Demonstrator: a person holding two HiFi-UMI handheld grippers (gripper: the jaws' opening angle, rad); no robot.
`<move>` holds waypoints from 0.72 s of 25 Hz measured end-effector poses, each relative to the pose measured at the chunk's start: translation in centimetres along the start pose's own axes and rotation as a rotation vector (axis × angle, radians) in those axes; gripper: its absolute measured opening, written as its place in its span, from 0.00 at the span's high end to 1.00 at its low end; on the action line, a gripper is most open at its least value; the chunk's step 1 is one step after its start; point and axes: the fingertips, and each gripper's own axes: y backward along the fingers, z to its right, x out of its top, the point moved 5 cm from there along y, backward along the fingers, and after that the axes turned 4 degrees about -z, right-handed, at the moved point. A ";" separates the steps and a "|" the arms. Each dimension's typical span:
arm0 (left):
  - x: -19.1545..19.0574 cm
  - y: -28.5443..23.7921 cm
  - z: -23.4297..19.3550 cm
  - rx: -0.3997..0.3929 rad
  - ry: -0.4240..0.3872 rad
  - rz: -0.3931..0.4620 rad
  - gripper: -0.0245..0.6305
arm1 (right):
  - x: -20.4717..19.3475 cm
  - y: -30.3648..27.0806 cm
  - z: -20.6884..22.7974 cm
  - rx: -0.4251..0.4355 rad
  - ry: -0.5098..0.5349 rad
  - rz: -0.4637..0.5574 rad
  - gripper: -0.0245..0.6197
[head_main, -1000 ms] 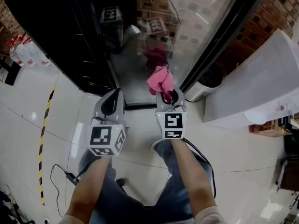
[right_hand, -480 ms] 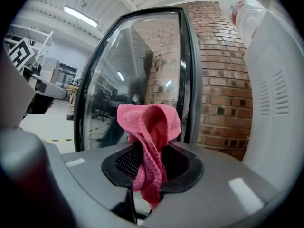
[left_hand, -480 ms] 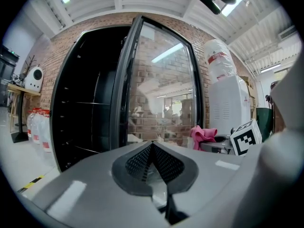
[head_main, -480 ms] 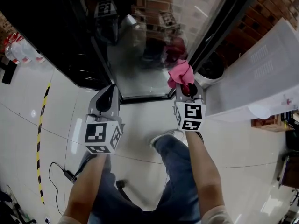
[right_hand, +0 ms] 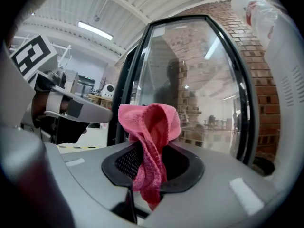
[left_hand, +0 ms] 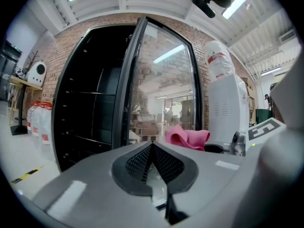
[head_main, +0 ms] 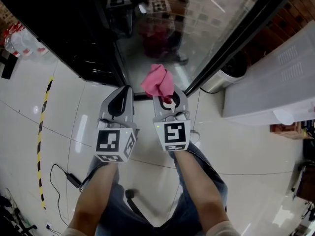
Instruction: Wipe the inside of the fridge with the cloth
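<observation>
Right gripper view: right gripper (right_hand: 151, 167) jaws pinched on pink cloth (right_hand: 151, 122), in front of glass fridge door (right_hand: 204, 80); left gripper (left_hand: 153, 163) jaws together, empty.

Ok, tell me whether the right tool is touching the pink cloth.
Touching. The right gripper view shows the pink cloth pinched between the jaws of the right tool, with its folds bunched above them.
</observation>
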 end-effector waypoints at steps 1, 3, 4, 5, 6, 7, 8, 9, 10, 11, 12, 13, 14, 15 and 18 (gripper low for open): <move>-0.5 0.0 -0.2 0.001 0.002 -0.002 0.97 | -0.6 -0.6 -1.1 0.014 -0.006 -0.007 0.80; -1.3 0.1 -1.0 0.003 0.010 -0.009 0.97 | -1.7 -1.9 -3.1 0.042 -0.010 -0.023 0.80; -1.7 0.0 -1.4 0.004 0.020 -0.013 0.97 | -2.3 -2.6 -4.0 0.055 -0.016 -0.030 0.80; -2.1 0.0 -1.9 0.009 0.031 -0.016 0.97 | -2.9 -3.4 -4.8 0.069 -0.028 -0.032 0.80; -2.5 -0.1 -2.4 0.020 0.041 -0.019 0.97 | -3.5 -4.2 -5.5 0.085 -0.041 -0.032 0.80; -3.0 -0.3 -2.9 0.034 0.047 -0.025 0.97 | -4.1 -5.0 -6.0 0.099 -0.050 -0.035 0.80; -3.5 -0.4 -3.2 0.048 0.050 -0.032 0.97 | -4.8 -5.7 -6.4 0.109 -0.053 -0.040 0.80; -3.9 -0.6 -3.4 0.058 0.052 -0.038 0.97 | -5.5 -6.2 -6.6 0.114 -0.049 -0.050 0.80; -4.2 -0.8 -3.5 0.061 0.052 -0.043 0.97 | -6.2 -6.6 -6.8 0.116 -0.043 -0.060 0.80; -4.6 -1.0 -3.6 0.060 0.051 -0.048 0.97 | -6.9 -6.9 -6.8 0.116 -0.035 -0.071 0.80; -4.9 -1.2 -3.6 0.057 0.051 -0.053 0.97 | -7.4 -7.0 -6.8 0.114 -0.025 -0.080 0.80; -5.2 -1.4 -3.6 0.054 0.055 -0.058 0.97 | -8.0 -7.1 -6.6 0.111 -0.015 -0.088 0.80; -5.5 -1.6 -3.5 0.051 0.060 -0.063 0.97 | -8.4 -7.1 -6.2 0.105 -0.004 -0.097 0.80; -5.6 -1.8 -3.4 0.049 0.065 -0.066 0.97 | -8.8 -7.0 -5.8 0.099 0.007 -0.104 0.80; -5.7 -2.0 -2.9 0.036 0.067 -0.069 0.97 | -9.6 -6.4 -4.0 0.073 0.026 -0.118 0.80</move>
